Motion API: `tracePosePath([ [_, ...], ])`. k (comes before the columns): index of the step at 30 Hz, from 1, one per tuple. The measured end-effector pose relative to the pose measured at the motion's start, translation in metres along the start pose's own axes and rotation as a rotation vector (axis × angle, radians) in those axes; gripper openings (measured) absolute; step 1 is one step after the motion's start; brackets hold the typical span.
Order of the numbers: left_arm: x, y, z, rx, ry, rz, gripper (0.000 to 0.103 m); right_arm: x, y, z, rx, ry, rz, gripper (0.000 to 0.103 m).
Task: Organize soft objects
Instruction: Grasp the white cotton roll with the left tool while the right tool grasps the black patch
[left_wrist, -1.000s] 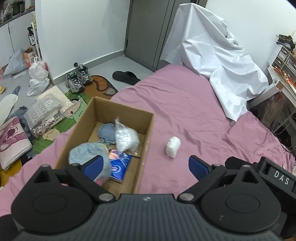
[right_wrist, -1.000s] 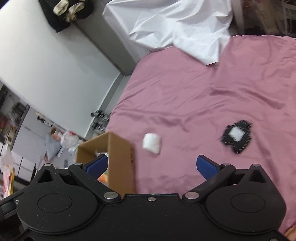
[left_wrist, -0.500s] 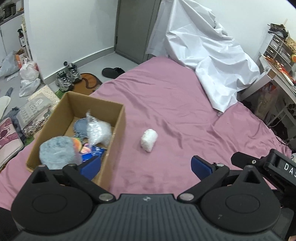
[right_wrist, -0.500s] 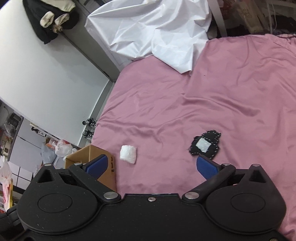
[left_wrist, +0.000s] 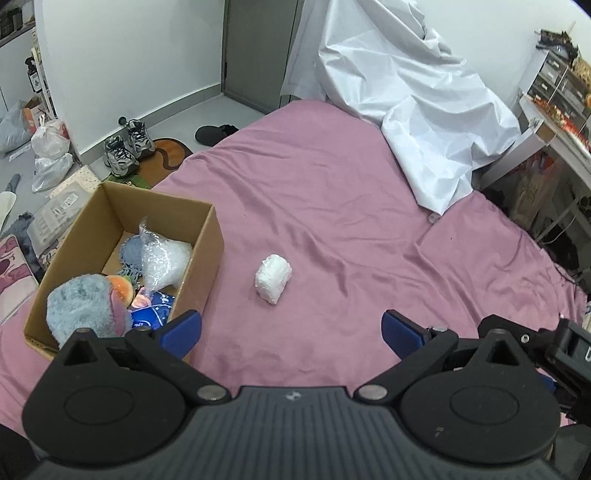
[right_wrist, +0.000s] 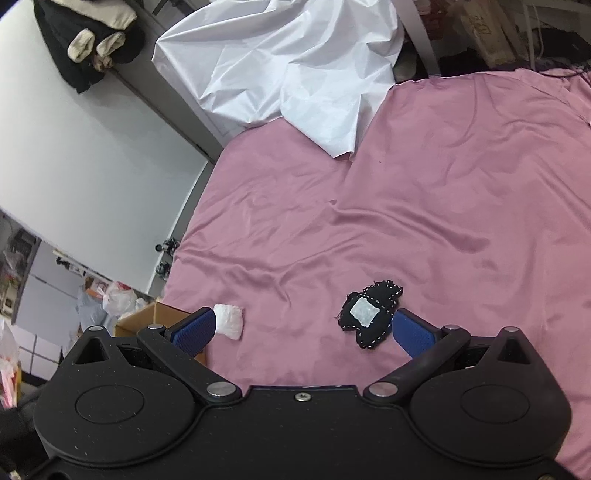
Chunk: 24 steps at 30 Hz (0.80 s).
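Observation:
A small white soft bundle (left_wrist: 273, 273) lies on the pink bedsheet, just right of a cardboard box (left_wrist: 207, 236). Inside the box are a grey-blue plush (left_wrist: 81, 306), a bubble-wrap bag (left_wrist: 162, 258) and a blue packet (left_wrist: 151, 312). My left gripper (left_wrist: 291, 330) hovers open and empty, near side of the bundle. In the right wrist view the white bundle (right_wrist: 231, 320) sits by my left fingertip, and a black stitched patch (right_wrist: 369, 314) with a white square lies close to the right fingertip. My right gripper (right_wrist: 303, 328) is open and empty above the sheet.
A crumpled white sheet (left_wrist: 406, 96) covers the bed's far end. Shoes (left_wrist: 125, 147), plastic bags (left_wrist: 50, 147) and cushions lie on the floor left of the bed. A cluttered desk (left_wrist: 554, 110) stands at the right. A box corner (right_wrist: 155, 317) shows beside the right gripper.
Both grippers have pulled back and shifted right. The box now sits further left in the left view, and the black patch has come in near the right gripper's fingertip.

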<state>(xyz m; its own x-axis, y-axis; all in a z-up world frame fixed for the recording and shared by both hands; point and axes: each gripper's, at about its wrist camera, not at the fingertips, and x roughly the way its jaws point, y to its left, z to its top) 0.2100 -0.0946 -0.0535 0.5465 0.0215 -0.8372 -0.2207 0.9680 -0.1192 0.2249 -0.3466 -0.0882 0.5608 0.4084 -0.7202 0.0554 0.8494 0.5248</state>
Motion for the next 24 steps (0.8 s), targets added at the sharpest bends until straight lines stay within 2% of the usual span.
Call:
tracePosePath([
  [9,0.026,-0.005,0.011,0.011,0.024,0.064,0.103,0.006,-0.016,0.007,0.024,0.006,0.015,0.103],
  [24,0.078,-0.008,0.023,0.011,0.044,0.035,0.099,0.049,-0.037,0.007,0.093,0.087,-0.046,0.1],
])
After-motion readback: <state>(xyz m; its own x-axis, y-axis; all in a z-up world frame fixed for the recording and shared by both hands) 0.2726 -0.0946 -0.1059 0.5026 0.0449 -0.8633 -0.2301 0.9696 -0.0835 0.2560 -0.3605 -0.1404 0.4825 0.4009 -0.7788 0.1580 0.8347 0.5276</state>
